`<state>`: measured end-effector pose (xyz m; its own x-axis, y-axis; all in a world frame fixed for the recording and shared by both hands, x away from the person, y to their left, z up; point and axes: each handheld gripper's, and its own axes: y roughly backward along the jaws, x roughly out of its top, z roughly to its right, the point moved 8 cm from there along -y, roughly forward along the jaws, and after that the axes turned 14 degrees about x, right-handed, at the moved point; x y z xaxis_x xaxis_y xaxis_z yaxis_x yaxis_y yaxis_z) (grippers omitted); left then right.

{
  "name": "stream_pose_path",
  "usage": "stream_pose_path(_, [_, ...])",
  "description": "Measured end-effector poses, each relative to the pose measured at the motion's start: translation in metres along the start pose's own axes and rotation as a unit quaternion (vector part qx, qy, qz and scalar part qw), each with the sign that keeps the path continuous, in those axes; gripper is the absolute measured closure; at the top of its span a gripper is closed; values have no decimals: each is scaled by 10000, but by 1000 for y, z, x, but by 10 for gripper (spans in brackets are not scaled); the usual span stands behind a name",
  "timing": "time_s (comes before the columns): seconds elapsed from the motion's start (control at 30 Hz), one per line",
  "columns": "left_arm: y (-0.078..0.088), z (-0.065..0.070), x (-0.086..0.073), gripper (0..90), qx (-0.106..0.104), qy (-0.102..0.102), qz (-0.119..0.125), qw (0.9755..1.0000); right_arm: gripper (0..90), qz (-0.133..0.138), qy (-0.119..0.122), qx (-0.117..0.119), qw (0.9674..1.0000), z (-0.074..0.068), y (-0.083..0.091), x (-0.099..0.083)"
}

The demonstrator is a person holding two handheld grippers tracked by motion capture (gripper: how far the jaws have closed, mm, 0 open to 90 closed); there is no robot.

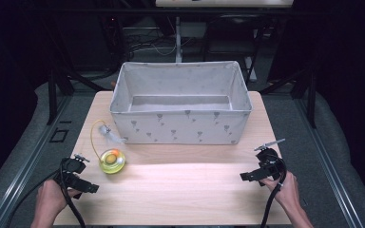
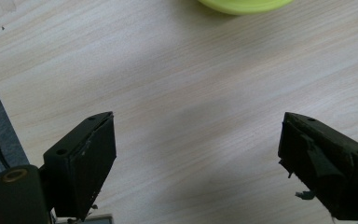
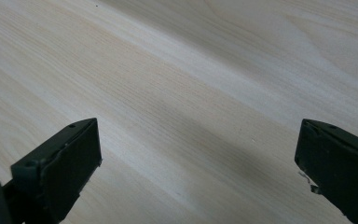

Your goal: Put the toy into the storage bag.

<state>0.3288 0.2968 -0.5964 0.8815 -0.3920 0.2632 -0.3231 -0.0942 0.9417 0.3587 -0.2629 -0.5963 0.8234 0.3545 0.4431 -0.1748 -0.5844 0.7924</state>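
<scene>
Left gripper point(image 1: 78, 164), counter's 8 o'clock corner: fingers point(image 2: 81, 163) spread wide, nothing between them, touching nothing. Yellow toy point(image 1: 112, 161) sits on the counter point(image 1: 185, 190) just beside it, at its 2 o'clock. Right gripper point(image 1: 259, 164), 4 o'clock: fingers wide apart, empty, over bare wood.

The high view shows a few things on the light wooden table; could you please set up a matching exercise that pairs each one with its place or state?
Things:
1. grey fabric storage box with a small printed pattern
2. round yellow-green toy with a thin yellow wire loop and a white feather
3. left gripper
4. right gripper

Places or states:
A. open, at the near right of the light wooden table
B. at the far middle of the table, nothing inside
C. open, at the near left, just beside the toy
D. in front of the box's left corner

Pairs: 1-B, 2-D, 3-C, 4-A
</scene>
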Motion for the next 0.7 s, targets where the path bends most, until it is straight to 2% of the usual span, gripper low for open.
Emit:
stream_pose_path(0.2, [8, -2, 1, 110, -51, -28, 69, 10000, 7, -21, 84, -16, 10000, -4, 0, 1])
stream_pose_path(0.3, [17, -4, 4, 103, -89, 7, 167, 9998, 9, 12, 150, 51, 9999, -9, -1, 3])
stream_pose_path(0.33, [24, -4, 7, 102, -131, 13, 265, 9996, 9, -11, 181, 72, 9998, -10, -1, 3])
stream_pose_path(0.47, [34, -4, 12, 84, -186, 13, 355, 9992, 12, -27, 196, 117, 9997, -13, -2, 3])
stream_pose_path(0.7, [57, -6, 28, 65, -232, -197, 436, 9986, 14, 14, 238, 149, 9996, -17, -1, 5])
